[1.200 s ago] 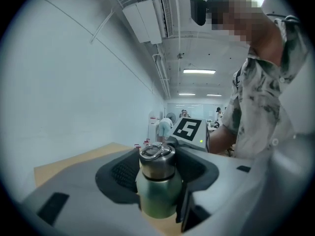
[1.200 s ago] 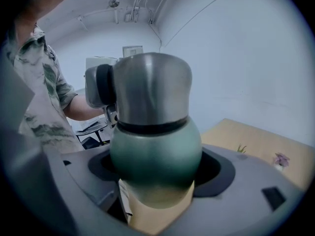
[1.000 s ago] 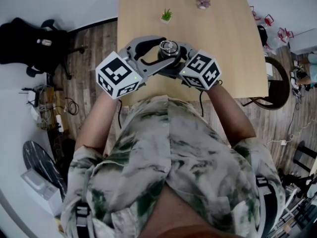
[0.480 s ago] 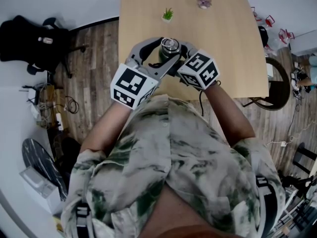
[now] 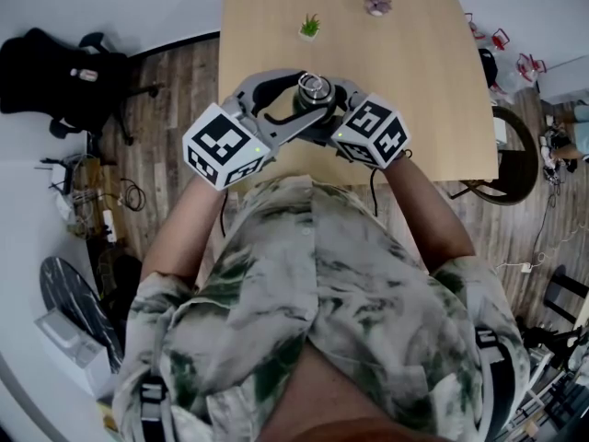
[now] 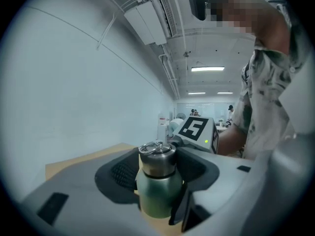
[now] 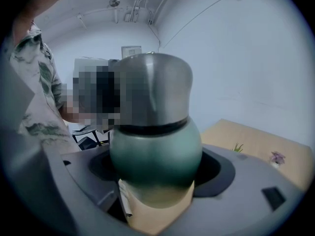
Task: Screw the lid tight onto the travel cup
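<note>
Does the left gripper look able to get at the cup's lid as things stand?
Probably yes. The lid stands right between the left gripper's jaws with nothing across it. The right gripper holds the travel cup lower, on its green body, clear of the lid.

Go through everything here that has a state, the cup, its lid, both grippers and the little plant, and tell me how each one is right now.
travel cup: upright, capped
lid: seated on the travel cup, ring handle on top; how tight it is cannot be told
left gripper: shut on the lid
right gripper: shut on the travel cup's green body
potted plant: upright, well away from both grippers
</note>
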Motion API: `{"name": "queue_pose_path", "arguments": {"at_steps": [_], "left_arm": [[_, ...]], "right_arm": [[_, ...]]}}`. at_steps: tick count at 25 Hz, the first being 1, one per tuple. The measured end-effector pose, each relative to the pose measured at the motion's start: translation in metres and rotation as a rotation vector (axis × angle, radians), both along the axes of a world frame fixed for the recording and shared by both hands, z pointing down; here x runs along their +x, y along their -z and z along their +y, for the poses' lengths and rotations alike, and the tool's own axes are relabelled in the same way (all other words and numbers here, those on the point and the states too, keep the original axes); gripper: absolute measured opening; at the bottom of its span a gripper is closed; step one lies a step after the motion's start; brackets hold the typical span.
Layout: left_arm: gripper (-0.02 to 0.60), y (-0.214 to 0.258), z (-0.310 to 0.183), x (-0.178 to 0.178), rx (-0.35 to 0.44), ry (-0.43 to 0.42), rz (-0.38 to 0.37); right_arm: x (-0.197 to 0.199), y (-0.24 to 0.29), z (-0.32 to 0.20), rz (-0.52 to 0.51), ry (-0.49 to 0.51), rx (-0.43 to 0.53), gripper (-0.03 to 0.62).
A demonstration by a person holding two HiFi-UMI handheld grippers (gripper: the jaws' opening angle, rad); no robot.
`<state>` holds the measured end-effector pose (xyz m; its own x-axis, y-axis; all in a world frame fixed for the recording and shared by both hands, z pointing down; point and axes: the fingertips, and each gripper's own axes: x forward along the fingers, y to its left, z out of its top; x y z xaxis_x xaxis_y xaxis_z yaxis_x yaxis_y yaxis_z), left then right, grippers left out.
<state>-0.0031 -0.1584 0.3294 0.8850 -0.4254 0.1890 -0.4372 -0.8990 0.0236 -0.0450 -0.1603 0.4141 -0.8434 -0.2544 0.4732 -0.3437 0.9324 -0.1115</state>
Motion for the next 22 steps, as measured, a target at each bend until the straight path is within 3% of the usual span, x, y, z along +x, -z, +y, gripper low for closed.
{"name": "queue_pose_path", "arguments": {"at_steps": [3, 6, 18, 22], "left_arm": [[0.249, 0.002, 0.003, 0.000, -0.005, -0.056, 0.016], [0.250, 0.001, -0.001, 0.003, -0.016, -0.054, 0.012], [0.253, 0.001, -0.010, 0.006, -0.029, 0.238, -0.005], [0.255, 0.000, -0.009, 0.006, -0.005, 0.284, -0.017]], "right_arm": [[0.000, 0.001, 0.003, -0.007, 0.017, 0.002, 0.405], [0.003, 0.002, 0.001, -0.013, 0.007, -0.007, 0.405], [0.007, -0.002, -0.010, -0.004, -0.073, -0.024, 0.405], [0.005, -0.003, -0.009, -0.001, -0.078, -0.025, 0.405]]}}
